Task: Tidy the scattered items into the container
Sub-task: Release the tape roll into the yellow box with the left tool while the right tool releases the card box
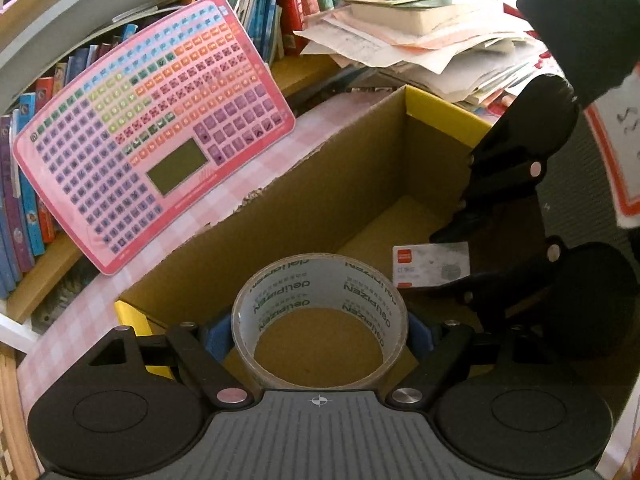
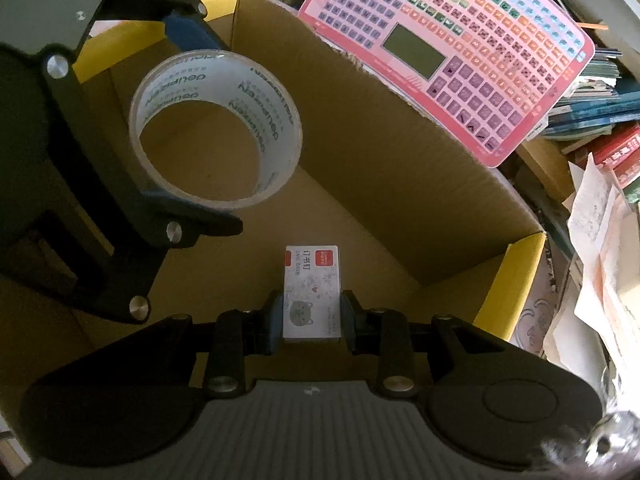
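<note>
On the left, a pink toy keyboard (image 1: 152, 132) with lots of little coloured keys leans against the books (image 1: 24, 200) on a shelf. It stands on the pink checked cloth (image 1: 80, 320), just behind the long wall of the open cardboard box (image 1: 280, 200).

The left gripper (image 1: 320, 336) hangs over the box. Its blue pads (image 1: 218, 338) squeeze a roll of clear tape (image 1: 320, 304) from both sides, so its jaws are stretched wide around it.

To the right, the right gripper (image 2: 312, 314) is also over the box. It pinches a small white box of staples (image 2: 312, 292) tight between its fingers.

Far right, a messy pile of papers (image 1: 420, 44) sits beside the box
</note>
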Tool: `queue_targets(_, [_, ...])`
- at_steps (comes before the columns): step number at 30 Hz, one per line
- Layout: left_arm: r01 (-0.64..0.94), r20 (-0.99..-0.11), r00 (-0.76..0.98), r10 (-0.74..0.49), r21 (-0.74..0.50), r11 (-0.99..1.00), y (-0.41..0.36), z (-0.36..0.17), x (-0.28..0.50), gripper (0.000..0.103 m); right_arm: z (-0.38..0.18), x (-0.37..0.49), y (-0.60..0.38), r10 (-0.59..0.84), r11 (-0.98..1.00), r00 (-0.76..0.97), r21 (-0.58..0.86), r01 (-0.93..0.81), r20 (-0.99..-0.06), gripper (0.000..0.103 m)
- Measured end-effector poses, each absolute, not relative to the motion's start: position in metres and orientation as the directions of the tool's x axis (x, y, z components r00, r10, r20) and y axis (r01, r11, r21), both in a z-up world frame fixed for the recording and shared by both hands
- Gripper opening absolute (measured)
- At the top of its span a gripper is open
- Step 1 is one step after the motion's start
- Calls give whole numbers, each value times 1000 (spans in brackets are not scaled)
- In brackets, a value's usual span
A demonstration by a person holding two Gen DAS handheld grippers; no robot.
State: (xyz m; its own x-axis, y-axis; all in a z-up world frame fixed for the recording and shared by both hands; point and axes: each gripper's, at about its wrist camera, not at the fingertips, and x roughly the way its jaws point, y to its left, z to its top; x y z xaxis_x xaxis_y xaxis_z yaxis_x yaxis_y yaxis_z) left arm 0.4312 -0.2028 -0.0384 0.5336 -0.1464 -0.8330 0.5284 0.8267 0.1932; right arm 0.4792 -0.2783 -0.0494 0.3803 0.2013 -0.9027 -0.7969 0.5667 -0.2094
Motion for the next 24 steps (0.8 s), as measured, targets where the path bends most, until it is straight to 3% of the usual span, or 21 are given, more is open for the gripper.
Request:
queue_targets(2, [530, -837, 527, -145, 190, 826, -202, -40, 433, 85, -49, 481, -277, 207, 564, 381, -208, -799, -901, 28])
queue_targets(8, [515, -819, 558, -134, 214, 830, -202, -34, 429, 95, -43, 482, -277, 230, 552, 387, -208, -808, -893, 47])
queue_targets(16, [488, -775, 615, -149, 225, 843, -200, -11, 413, 96, -22, 470, -284, 275, 557, 414, -207, -804, -868, 66])
queue_targets(24, [405, -715, 682, -155, 193, 894, -189, 21, 388, 99, 7, 454, -295, 299, 617, 485, -221, -755, -822, 72])
